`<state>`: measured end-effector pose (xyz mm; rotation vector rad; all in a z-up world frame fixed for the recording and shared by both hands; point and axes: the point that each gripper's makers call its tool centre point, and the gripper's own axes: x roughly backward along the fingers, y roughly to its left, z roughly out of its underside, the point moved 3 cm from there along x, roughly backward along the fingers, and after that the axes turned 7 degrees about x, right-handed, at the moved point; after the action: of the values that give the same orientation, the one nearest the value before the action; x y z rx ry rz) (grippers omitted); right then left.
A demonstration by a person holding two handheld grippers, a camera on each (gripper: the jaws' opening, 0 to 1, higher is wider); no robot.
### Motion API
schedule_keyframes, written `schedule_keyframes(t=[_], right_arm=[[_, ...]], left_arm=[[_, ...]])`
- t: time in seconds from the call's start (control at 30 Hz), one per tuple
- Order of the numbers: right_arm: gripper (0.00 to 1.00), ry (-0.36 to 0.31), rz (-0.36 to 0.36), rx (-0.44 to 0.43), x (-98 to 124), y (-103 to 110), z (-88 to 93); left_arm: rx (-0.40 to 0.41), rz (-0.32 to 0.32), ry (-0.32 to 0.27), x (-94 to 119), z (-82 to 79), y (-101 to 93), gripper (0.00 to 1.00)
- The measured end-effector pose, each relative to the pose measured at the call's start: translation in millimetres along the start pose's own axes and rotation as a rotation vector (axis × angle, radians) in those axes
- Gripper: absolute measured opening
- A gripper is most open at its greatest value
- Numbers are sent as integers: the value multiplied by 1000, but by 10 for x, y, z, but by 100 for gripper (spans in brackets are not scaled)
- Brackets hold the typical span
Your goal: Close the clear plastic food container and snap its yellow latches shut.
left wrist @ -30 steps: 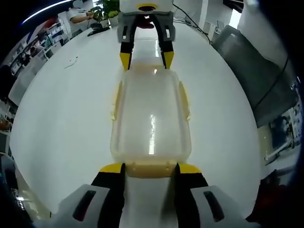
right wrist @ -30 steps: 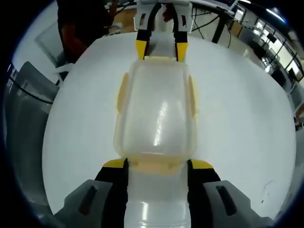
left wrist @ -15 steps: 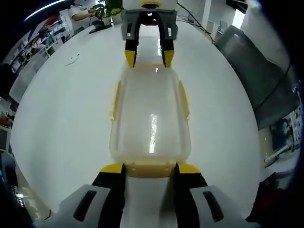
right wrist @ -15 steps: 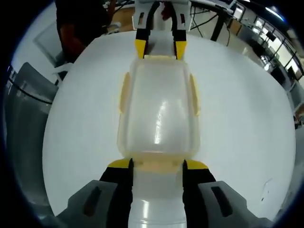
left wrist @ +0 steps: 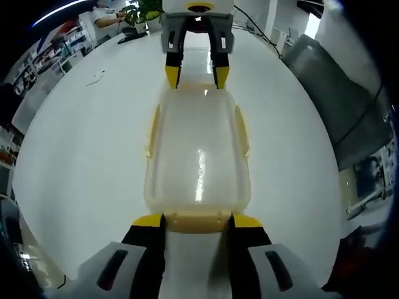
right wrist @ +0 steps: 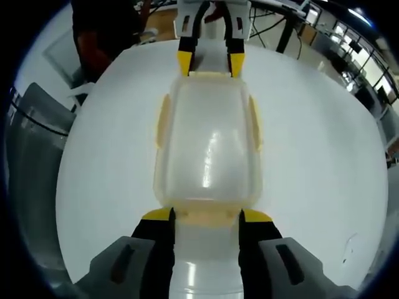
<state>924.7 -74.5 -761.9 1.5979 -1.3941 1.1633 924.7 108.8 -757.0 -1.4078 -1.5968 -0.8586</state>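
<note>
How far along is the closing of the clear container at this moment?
Done: the lid sits on the clear container, and its long-side yellow latches lie against the walls. In hand: the left gripper straddles the near end latch, and the right gripper does likewise at the opposite end. Left: whether those end latches have snapped cannot be told; then withdrawing from the white table.

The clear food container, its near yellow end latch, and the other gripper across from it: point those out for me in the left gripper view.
clear food container [left wrist: 198, 156], left gripper view, middle of its lid.
near yellow end latch [left wrist: 197, 220], left gripper view, middle of the flap.
right gripper [left wrist: 196, 76], left gripper view, midway between its fingertips.
</note>
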Motion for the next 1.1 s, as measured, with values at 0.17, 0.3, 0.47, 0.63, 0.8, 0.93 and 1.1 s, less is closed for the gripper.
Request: schedule_keyframes(t=[0.17, 0.3, 0.47, 0.63, 0.8, 0.93, 1.1], right_arm=[[36, 4, 2, 0, 3, 12, -3], [34, 14, 1, -2, 7, 17, -11], [34, 20, -2, 5, 38, 50, -58], [34, 7, 5, 16, 166, 56, -134], [34, 7, 13, 35, 349, 68, -169], [34, -2, 24, 50, 518, 65, -190], [35, -25, 28, 53, 740, 86, -244]], left_arm=[[2, 0, -9, 0, 2, -17, 33], [8, -7, 10, -4, -12, -32, 32], [-5, -8, 70, 50, -14, -81, 31], [-2, -15, 86, 233, -74, -110, 31], [-3, -31, 92, 405, -198, -162, 31], [5, -43, 90, 535, -296, -193, 31], [2, -56, 105, 703, -415, -239, 32]])
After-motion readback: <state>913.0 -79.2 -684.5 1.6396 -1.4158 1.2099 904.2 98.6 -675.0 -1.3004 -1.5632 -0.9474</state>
